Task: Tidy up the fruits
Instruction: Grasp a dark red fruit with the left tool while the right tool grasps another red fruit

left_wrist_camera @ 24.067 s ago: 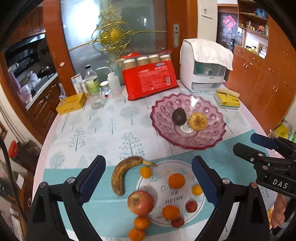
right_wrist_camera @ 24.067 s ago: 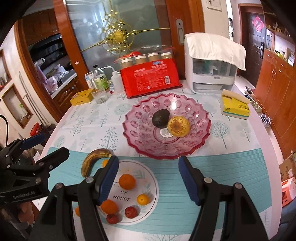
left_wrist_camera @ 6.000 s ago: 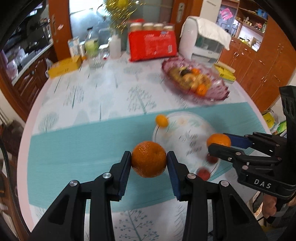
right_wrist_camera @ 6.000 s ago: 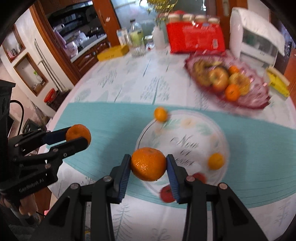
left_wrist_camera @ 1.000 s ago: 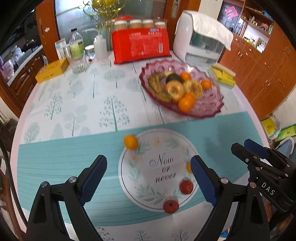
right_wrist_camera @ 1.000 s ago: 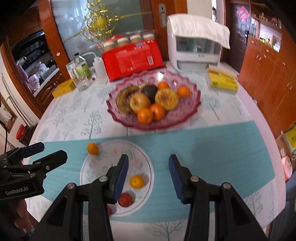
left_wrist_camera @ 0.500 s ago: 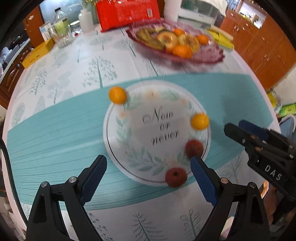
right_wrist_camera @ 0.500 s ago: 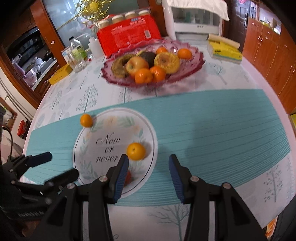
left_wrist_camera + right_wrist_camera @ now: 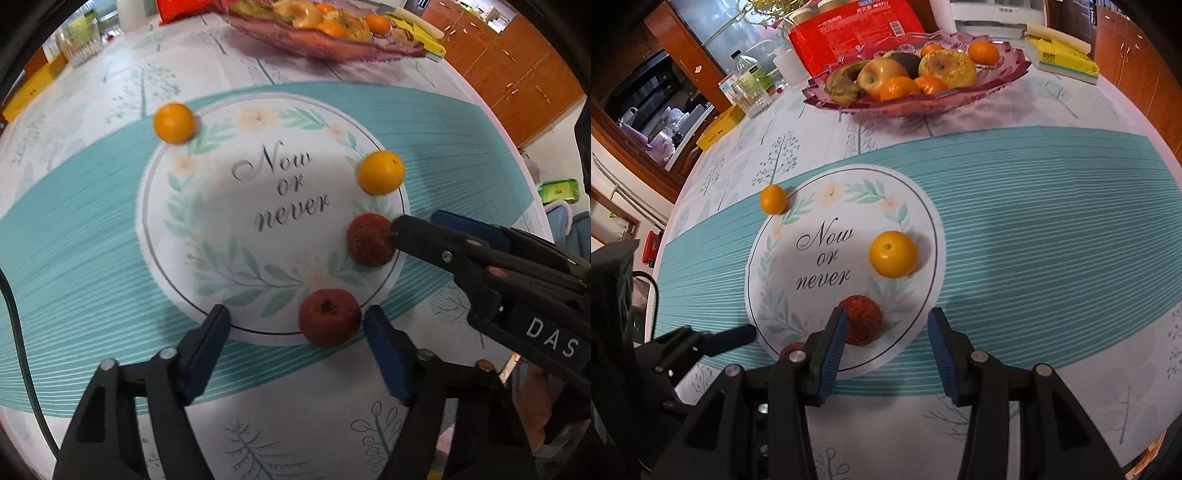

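Whereas a second before both views took in the whole desk [image 9: 1052, 206] from higher up, its printed round mat [image 9: 221, 229] now filled them. The pink fruit bowl [image 9: 1008, 75] was sharp only in the right view. The left gripper [image 9: 295, 328], jaws closing but not yet pressing, bracketed the nearer red fruit [image 9: 329, 322] at the mat's edge. The right gripper [image 9: 884, 332] stood part-open, one pad beside the farther red fruit [image 9: 862, 323], gripping nothing. Two small oranges [image 9: 893, 254] lay untouched. Only the left view showed the nearer fruit whole.
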